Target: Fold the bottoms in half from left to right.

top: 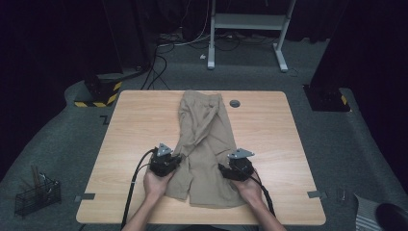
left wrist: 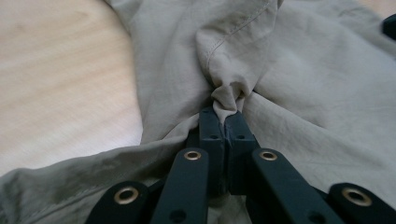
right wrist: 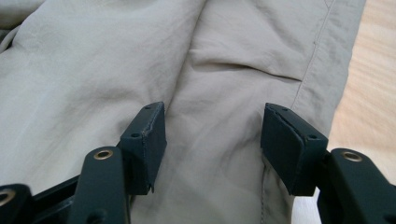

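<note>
The left hand-held gripper (left wrist: 225, 122) has its two black jaws pressed together on a small bunch of beige fabric. This fabric belongs to a pair of beige trousers (left wrist: 299, 88) lying on the light wooden worktop (left wrist: 60, 88). Folds run out from the pinched point in several directions, and a stitched seam curves just above it. The bare wood shows at the left of the garment, beside its edge.

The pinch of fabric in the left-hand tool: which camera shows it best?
The left gripper view: the left gripper has its jaws shut on a bunched fold of the khaki trousers. The high view shows both grippers at the trousers, but small. In the right gripper view the right gripper is open over flat cloth.
</note>
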`<action>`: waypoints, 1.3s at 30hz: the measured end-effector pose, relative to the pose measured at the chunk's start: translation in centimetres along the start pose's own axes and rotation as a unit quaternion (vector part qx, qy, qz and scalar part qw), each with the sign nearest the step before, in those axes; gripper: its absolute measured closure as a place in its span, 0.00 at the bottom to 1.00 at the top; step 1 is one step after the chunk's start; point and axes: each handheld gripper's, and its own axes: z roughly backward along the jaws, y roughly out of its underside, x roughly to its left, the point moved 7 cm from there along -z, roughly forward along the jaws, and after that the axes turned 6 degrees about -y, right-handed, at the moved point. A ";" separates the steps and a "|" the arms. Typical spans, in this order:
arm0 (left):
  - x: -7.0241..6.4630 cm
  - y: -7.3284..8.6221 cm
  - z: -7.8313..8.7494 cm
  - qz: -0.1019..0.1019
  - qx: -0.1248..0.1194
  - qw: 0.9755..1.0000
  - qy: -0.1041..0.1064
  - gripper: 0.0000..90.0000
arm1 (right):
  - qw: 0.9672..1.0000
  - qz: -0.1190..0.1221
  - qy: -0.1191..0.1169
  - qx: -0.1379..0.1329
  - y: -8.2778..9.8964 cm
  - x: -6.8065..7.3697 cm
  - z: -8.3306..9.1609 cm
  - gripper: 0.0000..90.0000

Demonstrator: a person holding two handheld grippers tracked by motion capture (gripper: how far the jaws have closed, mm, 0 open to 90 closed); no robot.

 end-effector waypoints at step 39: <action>-5.3 -5.3 1.1 -0.015 -0.041 0.997 0.061 0.98 | 1.000 0.001 0.013 -0.004 -1.3 -0.8 -1.3 0.46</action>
